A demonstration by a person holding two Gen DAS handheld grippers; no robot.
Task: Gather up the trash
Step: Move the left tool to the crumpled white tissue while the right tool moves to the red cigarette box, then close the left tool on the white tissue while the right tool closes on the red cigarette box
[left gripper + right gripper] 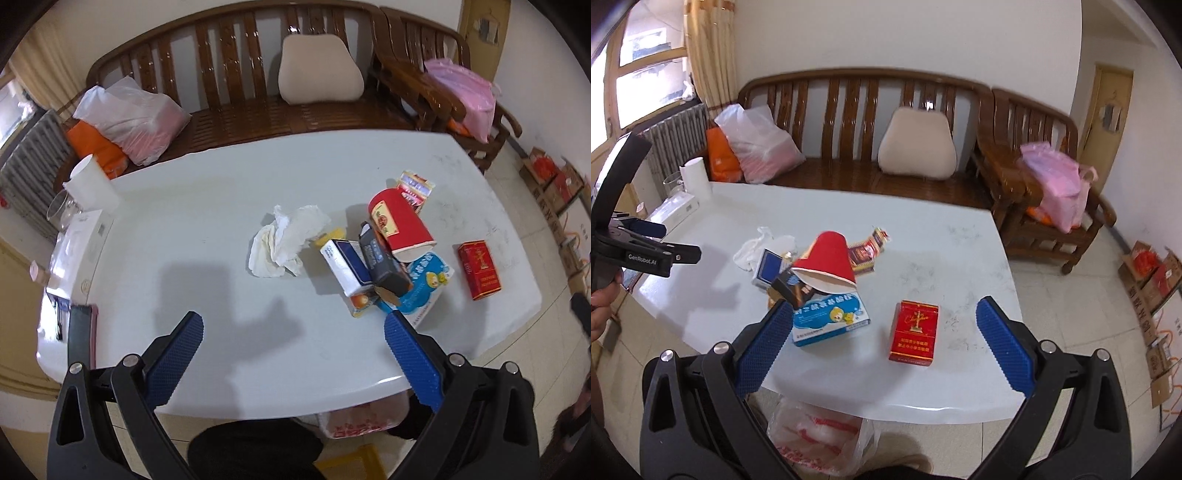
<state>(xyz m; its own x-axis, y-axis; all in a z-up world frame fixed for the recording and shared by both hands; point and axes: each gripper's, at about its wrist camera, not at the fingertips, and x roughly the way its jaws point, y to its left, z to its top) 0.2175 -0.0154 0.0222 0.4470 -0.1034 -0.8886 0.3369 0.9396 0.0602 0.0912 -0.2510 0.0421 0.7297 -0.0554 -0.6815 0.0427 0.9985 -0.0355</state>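
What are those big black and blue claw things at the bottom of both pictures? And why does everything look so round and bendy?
Those claws are grippers, tools a person holds, one in each hand. Each has a tiny camera looking out between its two blue fingers, and its wide lens bends the picture.

One picture comes from the left gripper, the other from the right gripper. Both are open and hold nothing.

On the white table lies trash: a crumpled tissue, a tipped red paper cup resting on a pile of small boxes, a blue and white box, and a red pack lying apart. Below the table's edge sits a plastic bag, probably for the trash.
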